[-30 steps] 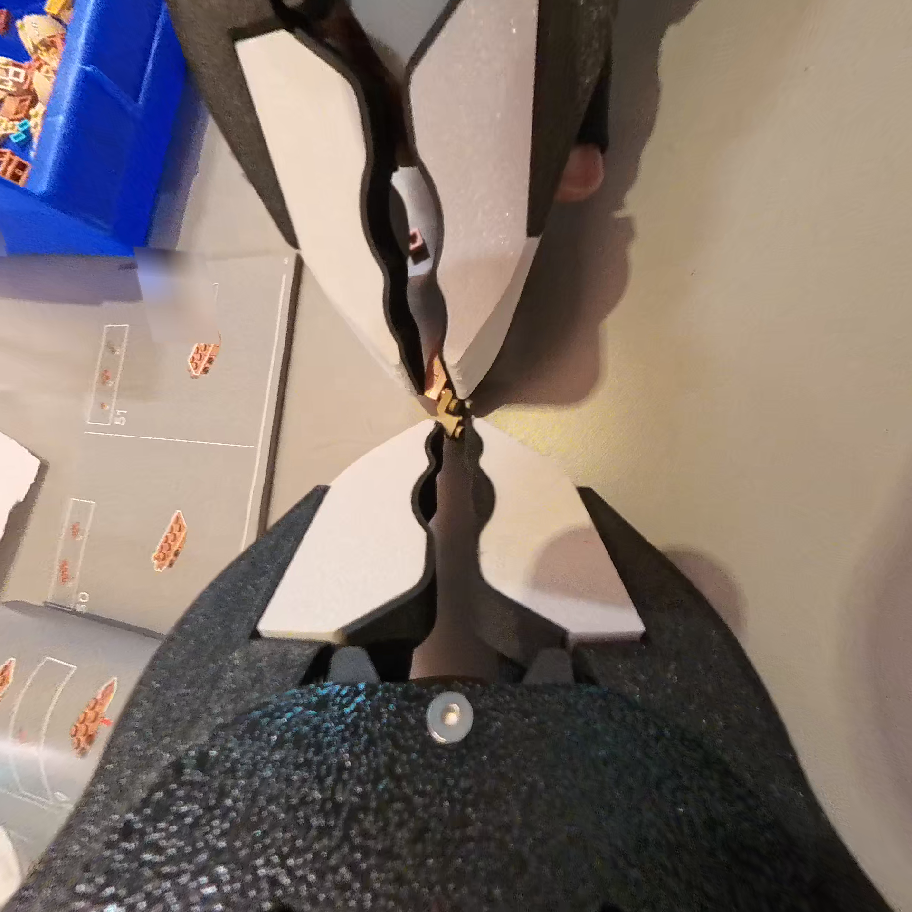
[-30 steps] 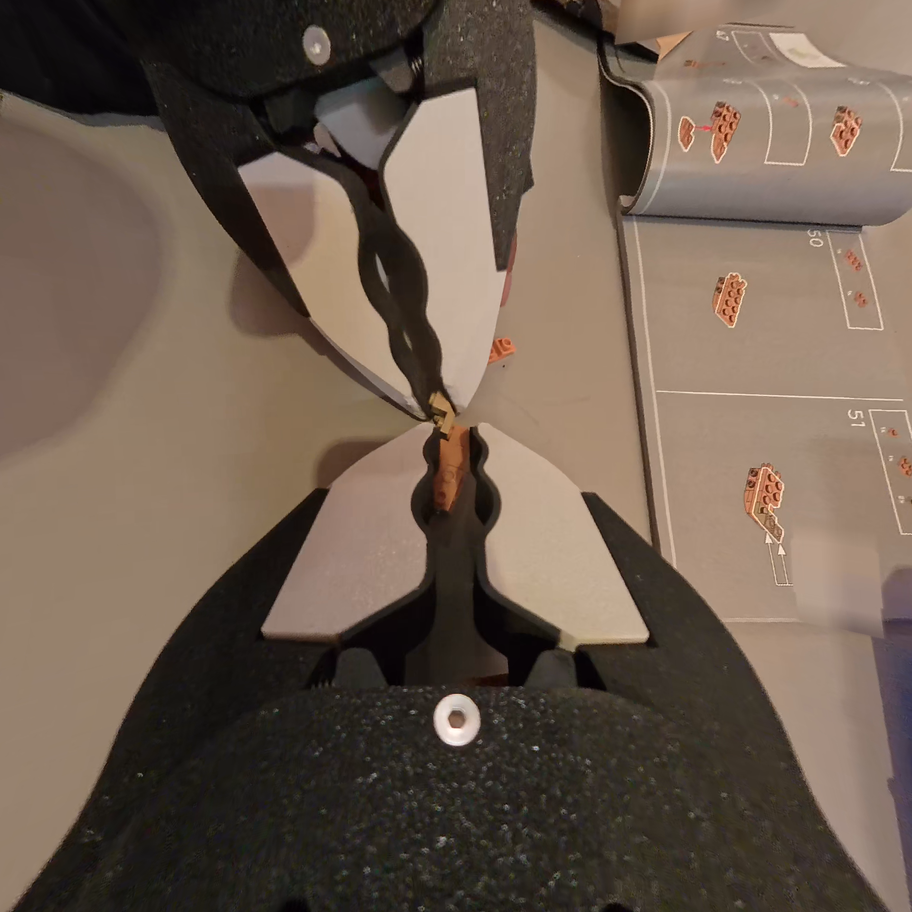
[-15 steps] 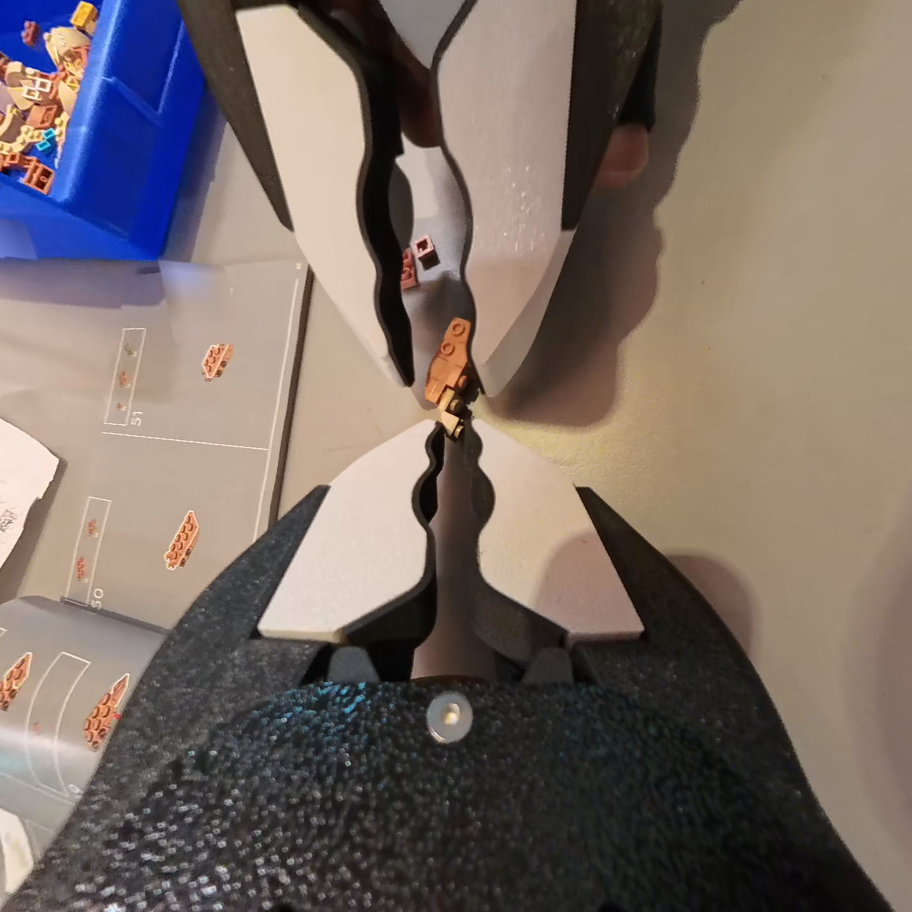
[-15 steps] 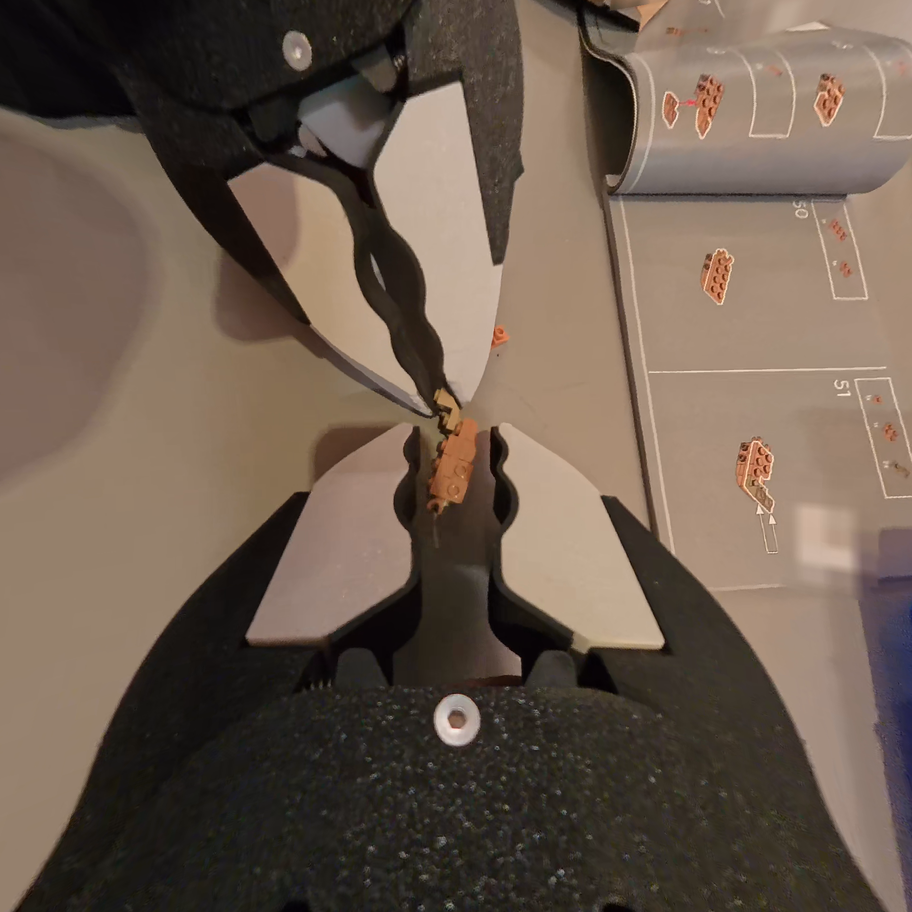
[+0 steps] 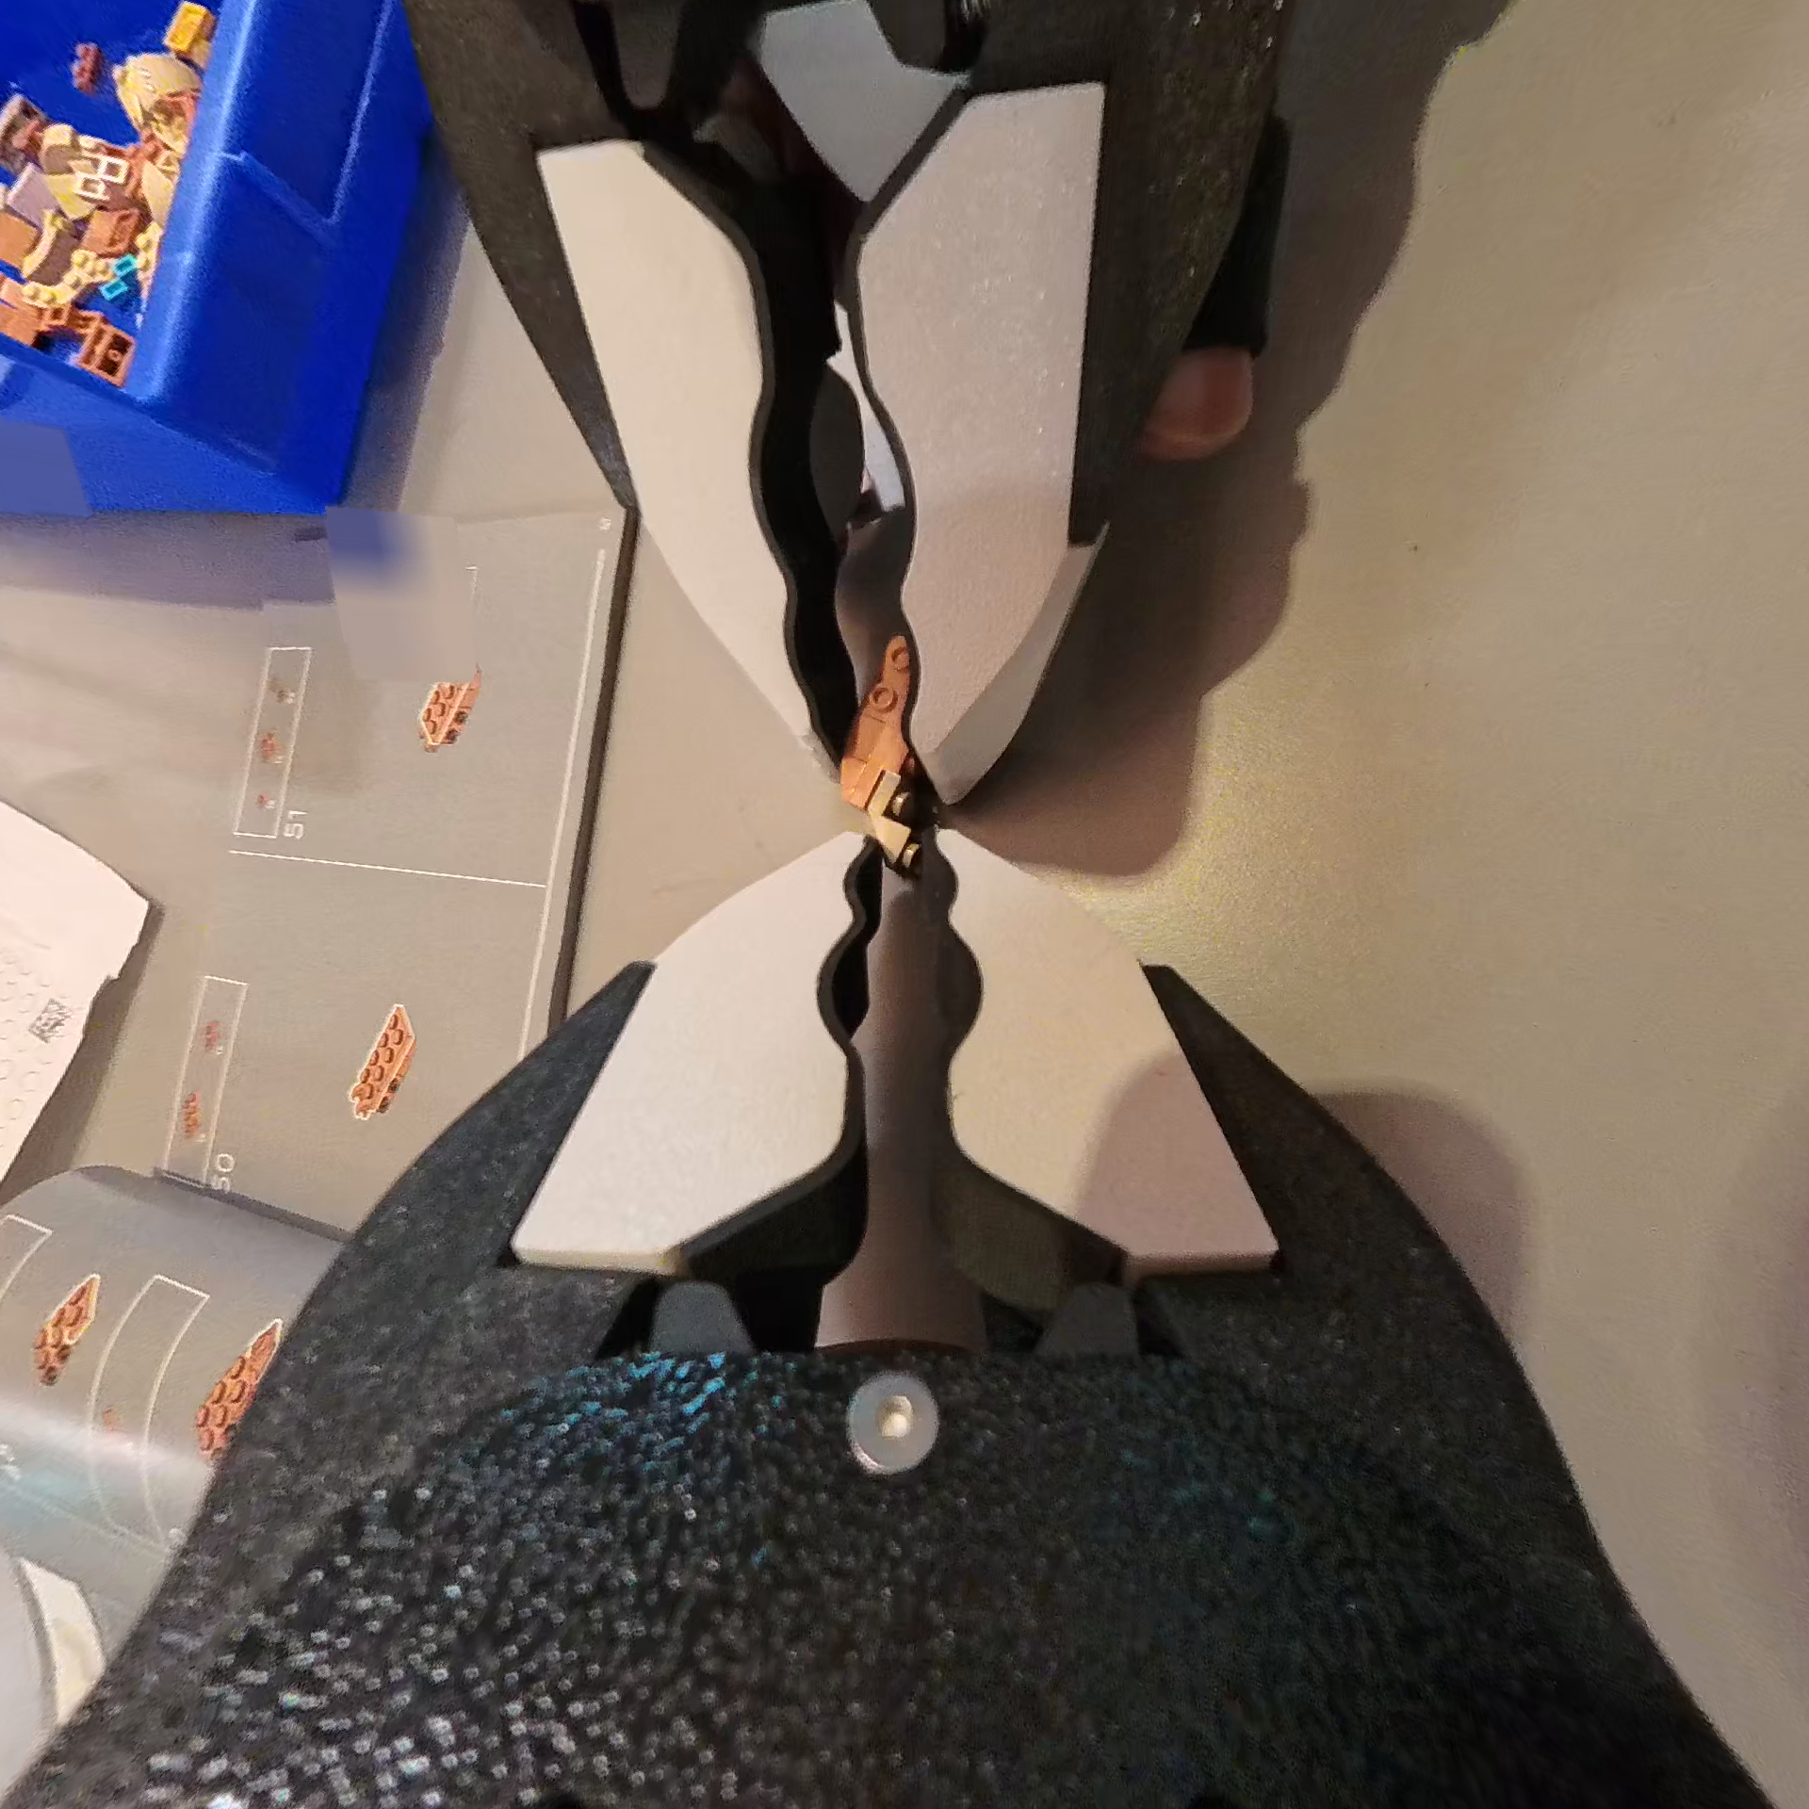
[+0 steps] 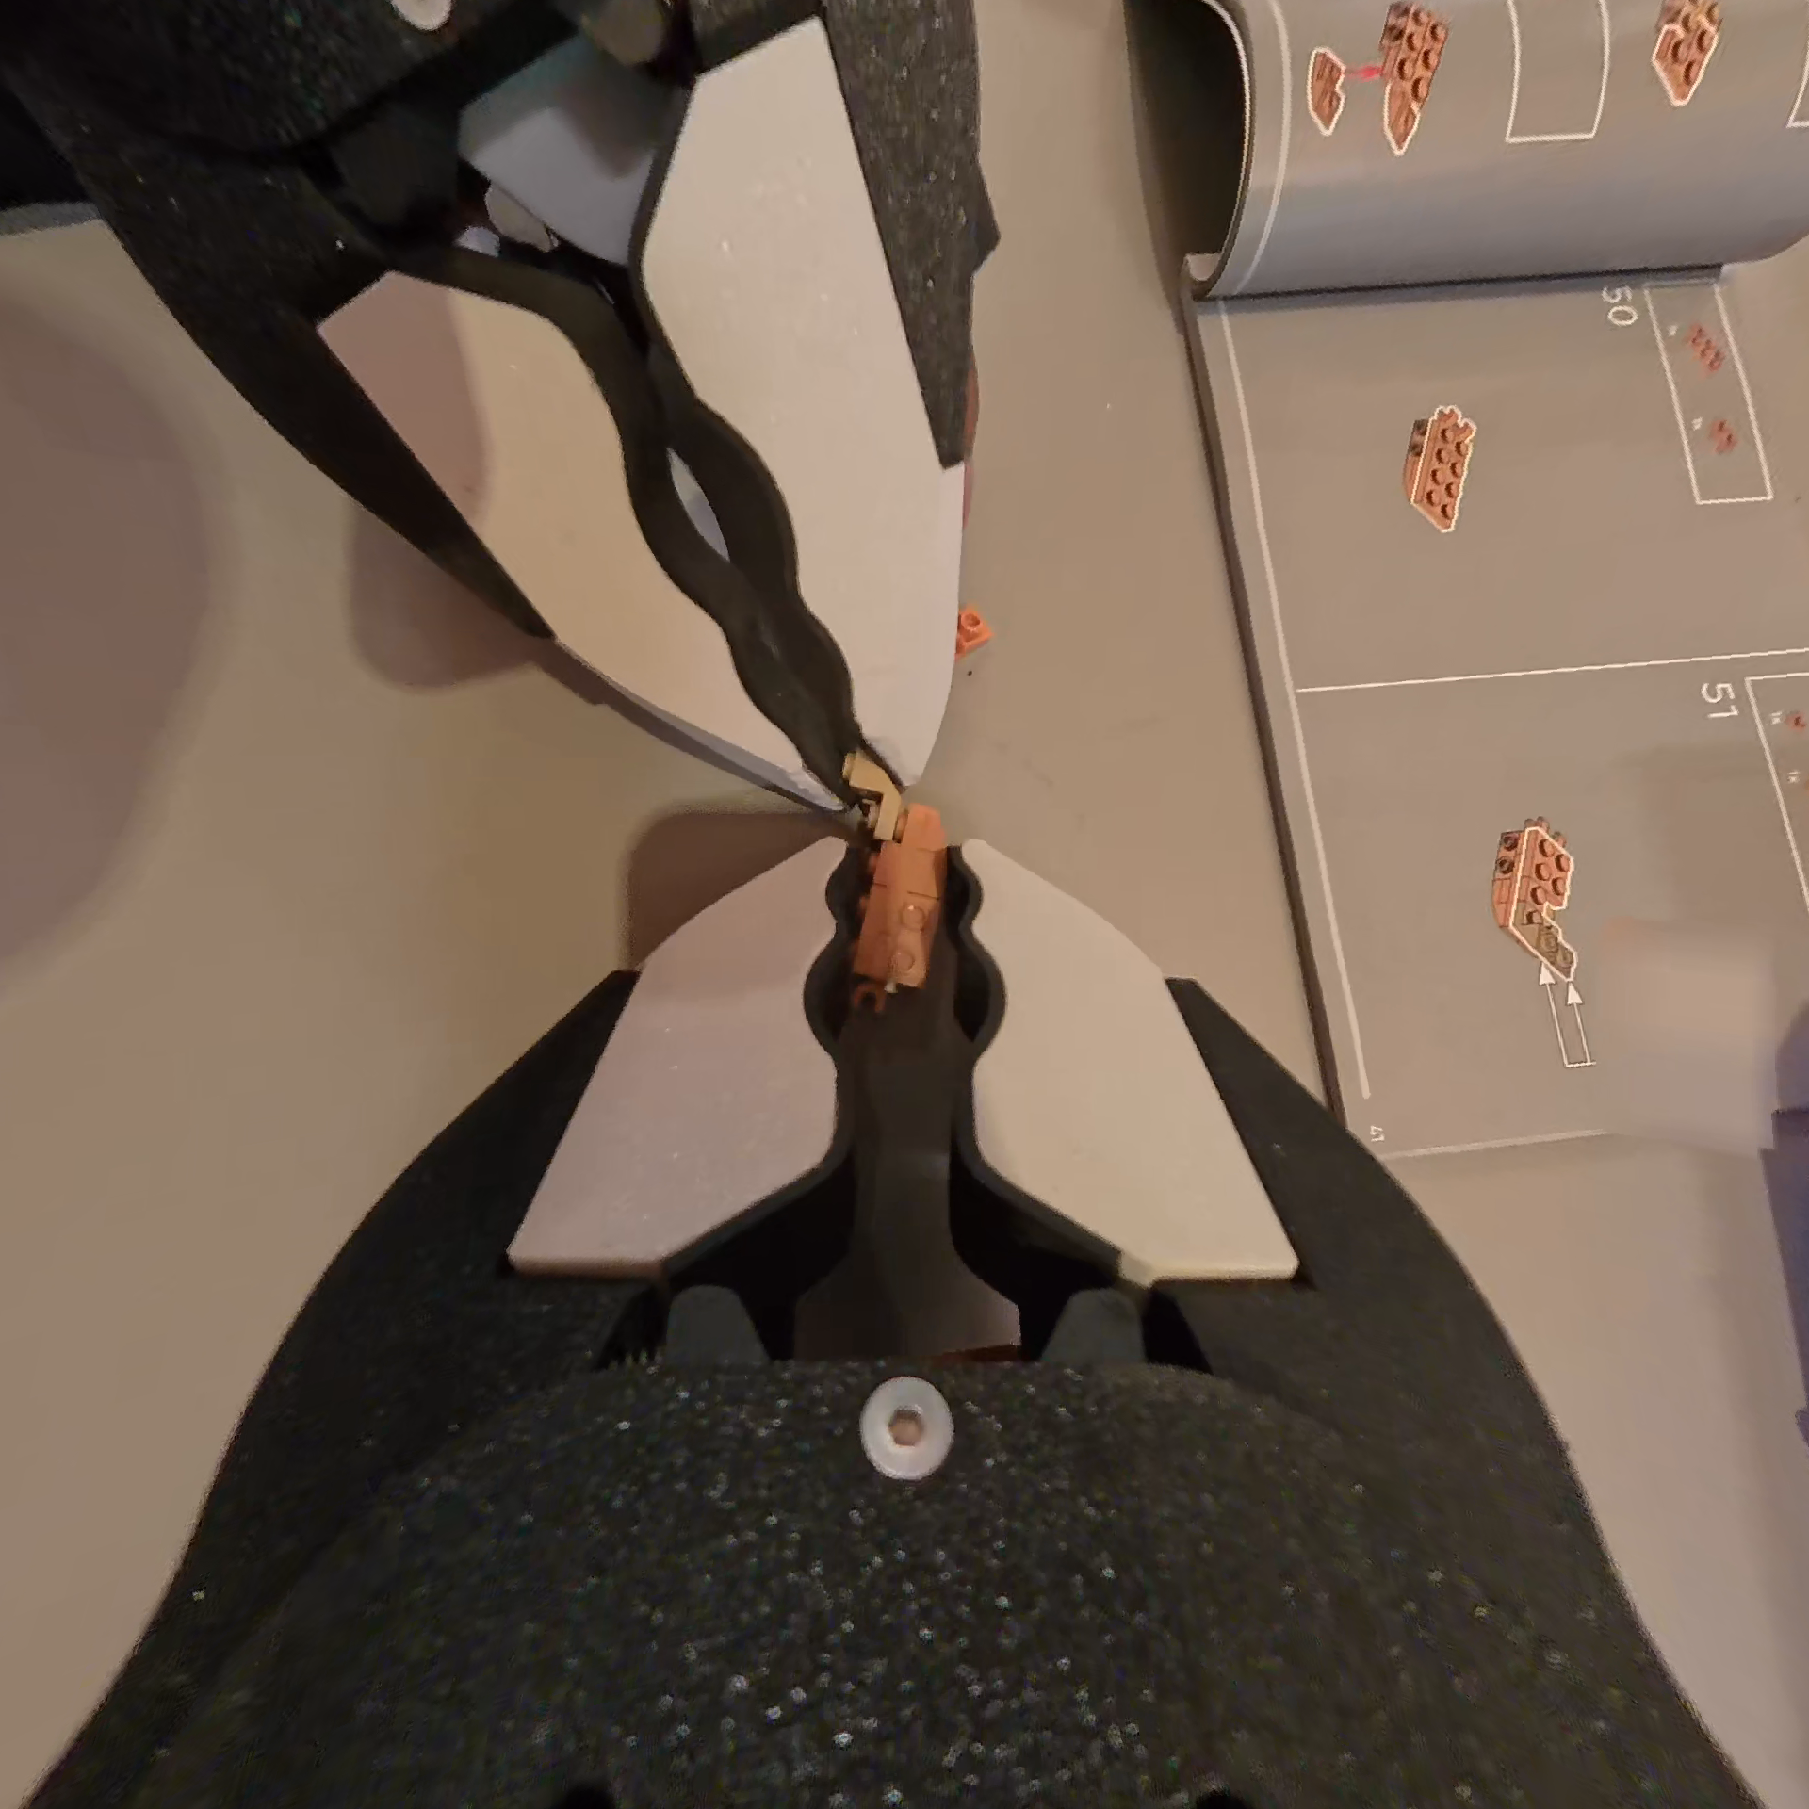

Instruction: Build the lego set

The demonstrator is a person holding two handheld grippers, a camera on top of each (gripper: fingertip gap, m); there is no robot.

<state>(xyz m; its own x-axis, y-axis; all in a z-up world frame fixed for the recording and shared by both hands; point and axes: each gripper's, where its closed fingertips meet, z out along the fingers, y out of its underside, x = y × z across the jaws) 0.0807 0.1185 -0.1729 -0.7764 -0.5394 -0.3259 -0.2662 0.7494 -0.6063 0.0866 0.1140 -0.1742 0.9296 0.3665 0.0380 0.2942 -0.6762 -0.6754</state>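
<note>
Half a second back the right gripper (image 6: 899,910) stood wider; its fingers now pinch the brown brick assembly (image 6: 901,915). In the left wrist view, the left gripper (image 5: 901,847) nips a tan piece (image 5: 893,822) touching that assembly, right of the instruction booklet (image 5: 294,881), with a blue bin (image 5: 294,245) beyond the booklet. In the right wrist view, a loose orange brick (image 6: 975,626) lies left of the booklet (image 6: 1517,685).

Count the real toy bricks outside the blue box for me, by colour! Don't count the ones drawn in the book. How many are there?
Orange-brown: 2, the brick assembly in the right gripper and a small loose brick on the table.
Tan: 1, the tan piece pinched by the left gripper.
Total: 3.
</note>
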